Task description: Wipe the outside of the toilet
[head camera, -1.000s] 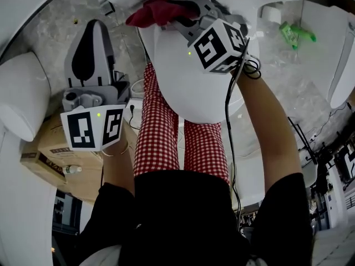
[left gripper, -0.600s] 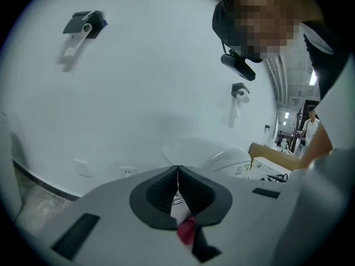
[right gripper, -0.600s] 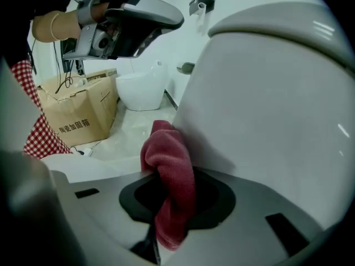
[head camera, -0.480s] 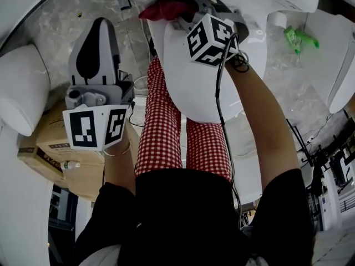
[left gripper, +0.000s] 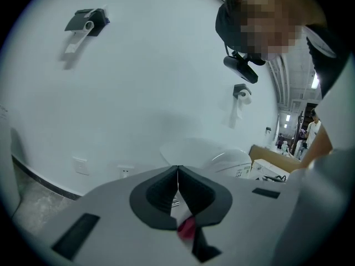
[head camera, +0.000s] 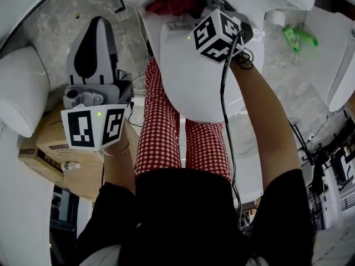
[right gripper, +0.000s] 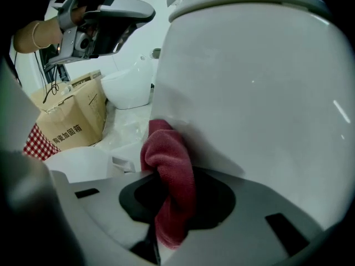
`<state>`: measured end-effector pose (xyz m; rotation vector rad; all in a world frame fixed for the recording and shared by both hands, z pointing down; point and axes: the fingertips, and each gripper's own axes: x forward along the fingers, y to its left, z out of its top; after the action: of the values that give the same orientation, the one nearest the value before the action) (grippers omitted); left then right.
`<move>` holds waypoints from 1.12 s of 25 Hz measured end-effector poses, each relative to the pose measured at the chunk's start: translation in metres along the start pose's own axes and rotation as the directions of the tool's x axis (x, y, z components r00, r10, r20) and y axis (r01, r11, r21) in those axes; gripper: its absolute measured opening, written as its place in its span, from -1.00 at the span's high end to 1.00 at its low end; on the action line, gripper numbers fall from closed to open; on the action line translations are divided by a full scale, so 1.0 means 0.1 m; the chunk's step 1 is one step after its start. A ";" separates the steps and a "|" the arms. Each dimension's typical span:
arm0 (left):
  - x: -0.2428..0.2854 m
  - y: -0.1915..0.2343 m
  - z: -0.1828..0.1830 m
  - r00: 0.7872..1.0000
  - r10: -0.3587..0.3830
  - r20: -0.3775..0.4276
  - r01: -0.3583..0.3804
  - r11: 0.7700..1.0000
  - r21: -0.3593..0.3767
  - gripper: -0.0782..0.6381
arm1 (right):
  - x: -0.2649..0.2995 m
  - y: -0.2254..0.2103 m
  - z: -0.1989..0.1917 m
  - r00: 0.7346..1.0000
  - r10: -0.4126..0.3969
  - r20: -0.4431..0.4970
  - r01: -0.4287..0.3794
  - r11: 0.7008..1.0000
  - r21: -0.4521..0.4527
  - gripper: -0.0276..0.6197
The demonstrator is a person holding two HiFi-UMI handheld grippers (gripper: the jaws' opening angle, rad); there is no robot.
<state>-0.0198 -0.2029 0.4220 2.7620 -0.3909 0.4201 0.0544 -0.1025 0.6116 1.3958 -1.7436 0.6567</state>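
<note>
Right gripper [right gripper: 166,204], jaws clenched on a folded red cloth [right gripper: 169,165], presses the cloth against the outer wall of the toilet [right gripper: 260,82], just under the toilet's rim. Over the past second we see the gripper and cloth slide a little way along this wall, so that less red shows from the head view. We judge the wiping stroke to be under way, with most of the toilet's outside yet to be covered.

Left gripper [left gripper: 177,173], held off to the toilet's left and touching nothing, has its jaws pressed together and empty. A small pink fleck below them is too blurred for us to identify.

The cloth is a soft, looped microfibre that bunches into a rounded fold. The toilet is smooth, glossy white ceramic, curved like an egg, and should let the cloth glide.

Beyond the toilet's left side stand a matt brown cardboard box [right gripper: 69,115] and a second white bowl [right gripper: 127,87], on a veined stone floor [head camera: 50,26]. Farthest from the toilet is a plain white wall [left gripper: 138,65].
</note>
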 end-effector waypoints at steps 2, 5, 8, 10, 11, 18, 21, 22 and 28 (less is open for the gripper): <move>0.01 -0.03 -0.02 1.000 -0.004 -0.007 0.004 1.000 0.009 0.75 | -0.02 -0.05 -0.07 1.000 -0.012 -0.009 0.012 1.000 0.021 0.61; 0.04 -0.09 -0.03 1.000 -0.011 -0.015 0.012 1.000 0.023 0.75 | -0.06 -0.12 -0.17 0.999 -0.029 -0.027 0.031 0.998 0.055 0.61; 0.06 -0.12 -0.02 1.000 -0.021 -0.002 0.021 1.000 -0.005 0.75 | -0.12 -0.21 -0.27 0.998 -0.052 -0.043 0.055 0.996 0.076 0.61; 0.08 -0.14 -0.01 1.000 -0.024 -0.001 0.024 1.000 -0.005 0.75 | -0.18 -0.26 -0.33 0.997 -0.066 -0.050 0.071 0.994 0.086 0.61; 0.08 -0.16 -0.01 1.000 -0.027 -0.002 0.027 1.000 -0.001 0.75 | -0.21 -0.28 -0.36 0.996 -0.072 -0.052 0.077 0.993 0.092 0.61; 0.12 -0.34 -0.01 0.998 -0.061 -0.009 0.061 0.998 0.013 0.75 | -0.40 -0.48 -0.60 0.989 -0.120 -0.088 0.131 0.983 0.127 0.61; 0.12 -0.42 -0.01 0.997 -0.077 -0.006 0.077 0.997 0.004 0.75 | -0.49 -0.55 -0.71 0.984 -0.142 -0.107 0.156 0.979 0.132 0.61; 0.12 -0.45 -0.01 0.997 -0.082 -0.007 0.082 0.997 0.008 0.75 | -0.53 -0.58 -0.75 0.982 -0.150 -0.113 0.165 0.977 0.137 0.61; 0.13 -0.52 -0.01 0.996 -0.085 -0.004 0.085 0.996 0.021 0.75 | -0.70 -0.70 -1.08 0.969 -0.185 -0.164 0.217 0.954 0.206 0.61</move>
<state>0.0084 -0.1582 0.4138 2.7861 -0.2685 0.4090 0.1556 0.0041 0.6076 1.6128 -1.4258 0.8364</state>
